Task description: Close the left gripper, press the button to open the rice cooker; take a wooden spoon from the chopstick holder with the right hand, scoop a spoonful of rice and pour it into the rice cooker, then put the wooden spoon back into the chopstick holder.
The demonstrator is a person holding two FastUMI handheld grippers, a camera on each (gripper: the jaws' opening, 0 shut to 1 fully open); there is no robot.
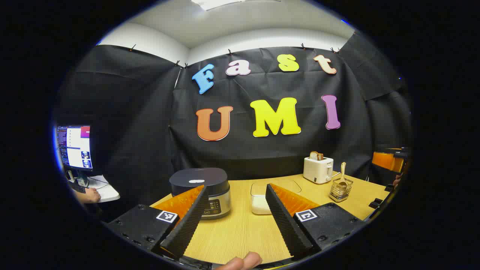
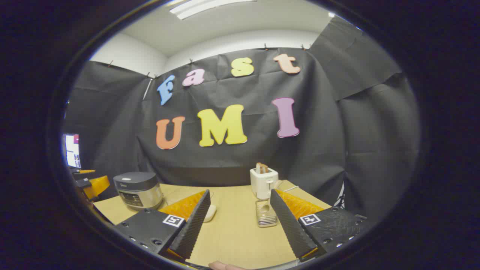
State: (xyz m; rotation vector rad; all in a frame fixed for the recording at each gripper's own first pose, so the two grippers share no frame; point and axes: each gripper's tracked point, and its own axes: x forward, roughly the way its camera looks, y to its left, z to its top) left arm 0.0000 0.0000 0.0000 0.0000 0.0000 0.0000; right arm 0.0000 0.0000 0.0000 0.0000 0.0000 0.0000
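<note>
Both the left gripper [image 1: 235, 210] and right gripper [image 2: 238, 215] hang wide open and empty above the pale wooden table [image 1: 240, 232], the dark-lidded silver rice cooker [image 1: 200, 191] closed, the wooden spoon [image 1: 342, 178] upright in the wire chopstick holder [image 1: 340, 191] right of it, apparently awaiting the start.
</note>
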